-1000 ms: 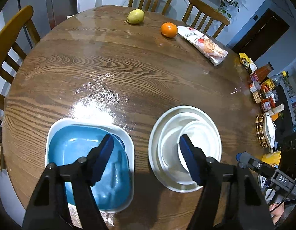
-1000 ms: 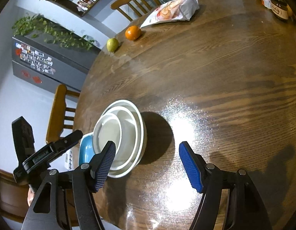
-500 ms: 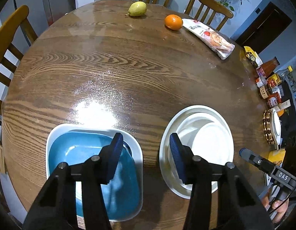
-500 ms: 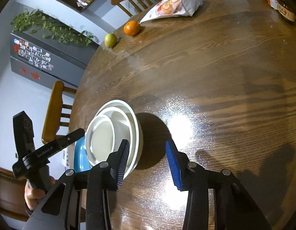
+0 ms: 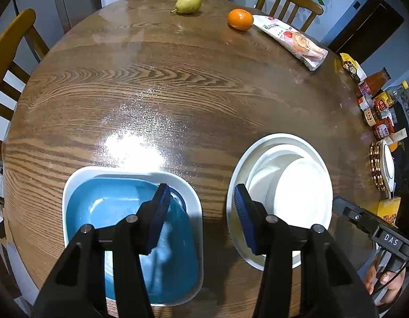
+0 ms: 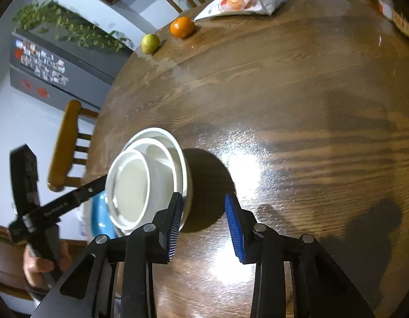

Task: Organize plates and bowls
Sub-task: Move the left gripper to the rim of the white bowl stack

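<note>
Your left tongs (image 5: pixel 199 217) hang apart and empty between the blue square dish (image 5: pixel 130 233) and the stacked white bowls (image 5: pixel 289 193), both near the worktop's (image 5: pixel 204 100) close edge. Your right tongs (image 6: pixel 204 228) are closing on nothing just beside the bowls, with bare wood ahead.

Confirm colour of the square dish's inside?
Blue inside, with a white rim: the square dish shows best in the left wrist view.

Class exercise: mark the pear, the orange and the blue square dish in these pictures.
pear (image 5: pixel 188 2): left wrist view, middle of its yellow-green skin.
orange (image 5: pixel 240 19): left wrist view, centre of the fruit.
blue square dish (image 5: pixel 106 206): left wrist view, bare blue inner floor.
</note>
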